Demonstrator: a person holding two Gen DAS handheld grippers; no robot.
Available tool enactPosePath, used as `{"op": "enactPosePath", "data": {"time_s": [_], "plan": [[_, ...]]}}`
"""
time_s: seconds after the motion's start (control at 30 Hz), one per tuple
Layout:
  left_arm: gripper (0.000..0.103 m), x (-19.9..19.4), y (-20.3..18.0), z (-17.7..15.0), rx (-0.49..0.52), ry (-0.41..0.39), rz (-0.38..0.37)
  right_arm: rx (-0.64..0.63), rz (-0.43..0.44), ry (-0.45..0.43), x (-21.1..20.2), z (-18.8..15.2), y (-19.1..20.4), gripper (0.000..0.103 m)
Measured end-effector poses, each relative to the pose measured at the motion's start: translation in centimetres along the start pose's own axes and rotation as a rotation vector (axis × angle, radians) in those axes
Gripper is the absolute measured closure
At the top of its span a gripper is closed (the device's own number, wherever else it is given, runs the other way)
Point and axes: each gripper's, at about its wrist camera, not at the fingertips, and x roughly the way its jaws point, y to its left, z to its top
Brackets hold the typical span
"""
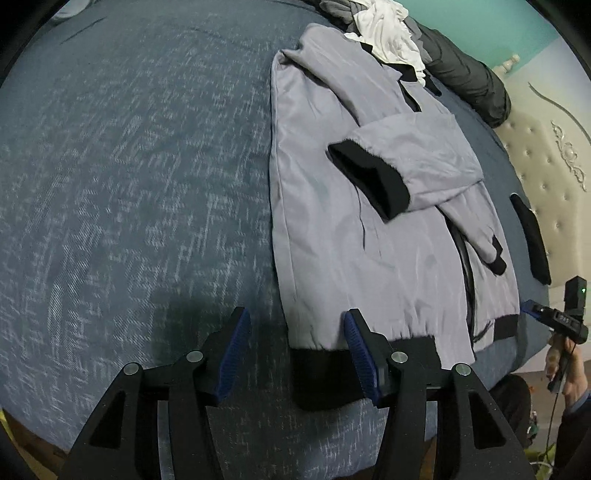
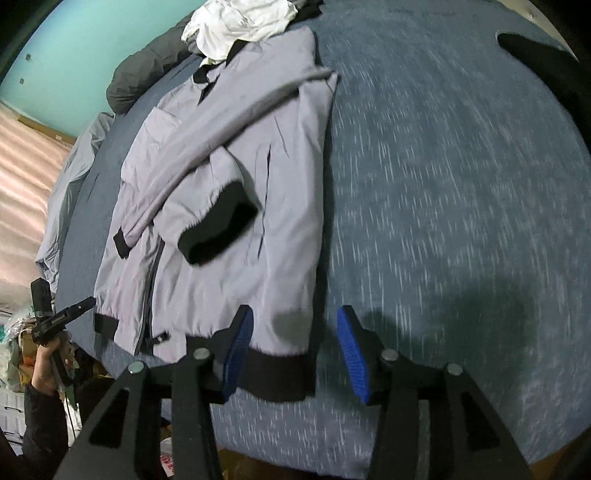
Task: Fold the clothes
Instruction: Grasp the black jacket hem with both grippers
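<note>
Left wrist view: the left claw (image 1: 297, 354) hangs spread wide over the black hem corner of the grey jacket (image 1: 354, 236), gripping nothing. That jacket lies flat on the blue bed (image 1: 129, 184), both sleeves folded across its front. From the right wrist view, the right claw (image 2: 293, 354) is released too, straddling the hem's other corner. White cloth (image 2: 236, 26) sits bunched at the collar.

I see a blue-grey woven bedspread (image 1: 129, 184) over the bed, a cream tufted headboard (image 1: 546, 155) along its edge, a turquoise painted wall (image 2: 85, 48), and pinkish striped flooring (image 2: 26, 177).
</note>
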Motion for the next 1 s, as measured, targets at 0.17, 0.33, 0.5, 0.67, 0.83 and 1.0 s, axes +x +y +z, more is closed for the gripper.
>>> {"op": "enactPosePath", "data": {"time_s": [0.17,0.33,0.5,0.67,0.83,1.0], "plan": [[0.046,0.5,0.2,-1.4,-0.02,0.029,-0.027,0.051,0.052,0.013,0.6,-1.1,-0.4,0.049],[0.046,0.6,0.0,-2.2,-0.026,0.037,-0.042,0.048,0.035,0.062,2.3,-1.6,0.1,0.047],[0.046,0.9,0.3,-2.3,-0.036,0.033,-0.055,0.049,0.023,0.074,3.3,-1.6,0.5,0.047],[0.047,1.3,0.5,-2.3,-0.046,0.028,-0.064,0.057,0.031,0.068,3.7,-1.4,0.8,0.047],[0.05,1.7,1.1,-2.4,-0.063,0.036,-0.084,0.039,0.022,0.075,4.5,-1.6,1.4,0.049],[0.068,1.3,1.3,-2.5,-0.064,0.04,-0.099,0.036,0.03,0.066,4.8,-1.7,1.8,0.077]]}}
